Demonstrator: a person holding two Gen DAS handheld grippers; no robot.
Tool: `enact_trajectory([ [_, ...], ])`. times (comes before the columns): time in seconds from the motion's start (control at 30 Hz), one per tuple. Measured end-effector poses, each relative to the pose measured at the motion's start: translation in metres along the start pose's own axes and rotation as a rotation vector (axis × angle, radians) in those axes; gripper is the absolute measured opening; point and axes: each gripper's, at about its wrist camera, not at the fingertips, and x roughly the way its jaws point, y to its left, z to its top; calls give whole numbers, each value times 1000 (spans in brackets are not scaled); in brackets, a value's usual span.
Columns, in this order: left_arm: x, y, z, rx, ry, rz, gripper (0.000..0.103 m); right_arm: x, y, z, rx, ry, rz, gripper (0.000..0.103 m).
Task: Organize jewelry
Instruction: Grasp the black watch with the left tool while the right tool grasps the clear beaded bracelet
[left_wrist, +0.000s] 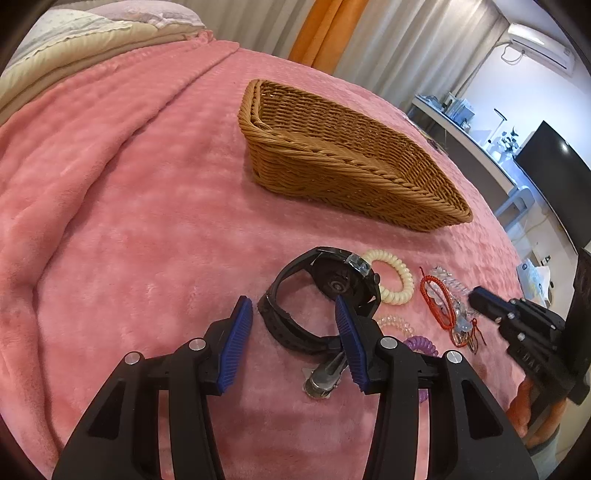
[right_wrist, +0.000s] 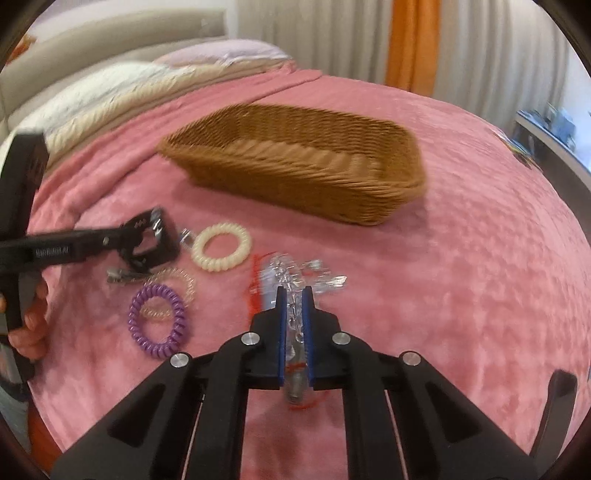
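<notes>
Right wrist view: right hand-held gripper (right_wrist: 294, 295) clamped on clear hair clip (right_wrist: 295, 280); left hand-held gripper (left_wrist: 293, 310) half-open around the black watch (left_wrist: 317, 299).

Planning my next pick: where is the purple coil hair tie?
Right wrist view, lower left: the purple coil hair tie lies on the pink blanket, overlapping the clear coil tie.

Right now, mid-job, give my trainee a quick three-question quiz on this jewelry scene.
1. True or false: the wicker basket already holds jewelry.
2. What is the right gripper clamped on? A) purple coil tie B) clear hair claw C) black watch
3. Which item lies between the left gripper's open pads?

Key:
1. False; what shows of its inside is bare.
2. B, the clear hair claw.
3. The black watch, its strap between the pads.
</notes>
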Motion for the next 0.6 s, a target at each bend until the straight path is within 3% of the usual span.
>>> enact_trajectory([
  [0.3, 4, 6, 3, -28, -12, -4, 45, -7, -63, -10, 203, 0, -42, 6],
  [0.47, 9, 0, 4, -5, -18, 67, 34, 0, -83, -22, 288, 24, -29, 7],
  [0.53, 11, -2, 4, 9, -20, 109, 21, -3, -89, -23, 306, 14, -5, 8],
  [0.6, 11, -3, 4, 20, -21, 120, 19, -5, -90, -24, 303, 9, -20, 17],
])
